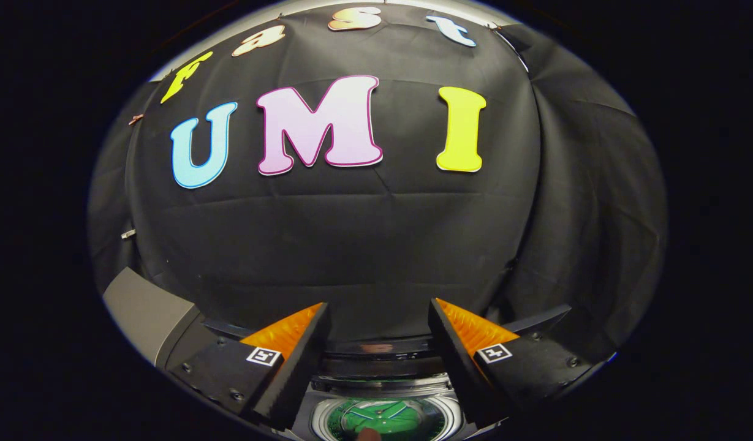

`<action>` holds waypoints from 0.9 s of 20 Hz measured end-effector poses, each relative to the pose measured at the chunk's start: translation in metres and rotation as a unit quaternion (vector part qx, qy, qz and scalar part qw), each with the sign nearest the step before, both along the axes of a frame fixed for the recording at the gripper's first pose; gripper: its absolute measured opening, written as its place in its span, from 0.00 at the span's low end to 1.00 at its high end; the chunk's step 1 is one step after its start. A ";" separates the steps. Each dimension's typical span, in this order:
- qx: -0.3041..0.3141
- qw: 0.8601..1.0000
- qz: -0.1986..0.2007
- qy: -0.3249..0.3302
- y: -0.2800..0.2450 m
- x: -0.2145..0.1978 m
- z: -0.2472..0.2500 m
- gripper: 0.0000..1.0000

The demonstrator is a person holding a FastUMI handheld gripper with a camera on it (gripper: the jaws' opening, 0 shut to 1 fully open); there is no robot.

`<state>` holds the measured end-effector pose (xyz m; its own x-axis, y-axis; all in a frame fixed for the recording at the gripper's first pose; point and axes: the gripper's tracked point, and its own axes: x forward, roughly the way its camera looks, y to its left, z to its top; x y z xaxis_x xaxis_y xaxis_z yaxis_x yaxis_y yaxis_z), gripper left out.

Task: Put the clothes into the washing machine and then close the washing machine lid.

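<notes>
Hovering above the washer (pixel 382 383), our gripper (pixel 379 334) is wide open and empty. We judge the green shirt (pixel 382 419) loaded; next, closing the lid.

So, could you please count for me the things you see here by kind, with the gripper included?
Washing machine: 1, grey, its round drum open below the fingers
Green garment: 1, lying inside the drum
Gripper: 1, fingers apart, nothing between them, above the drum
Total: 3
</notes>
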<state>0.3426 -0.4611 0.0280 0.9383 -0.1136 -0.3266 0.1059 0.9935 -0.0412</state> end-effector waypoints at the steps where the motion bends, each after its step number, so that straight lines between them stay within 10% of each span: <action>1: 0.000 1.000 0.000 -0.002 0.000 -0.004 0.000 1.00; 18: -0.003 1.000 0.006 -0.004 0.005 -0.053 -0.008 1.00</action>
<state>0.2900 -0.4562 0.0202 0.9423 -0.1037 -0.3183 0.0938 0.9945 -0.0462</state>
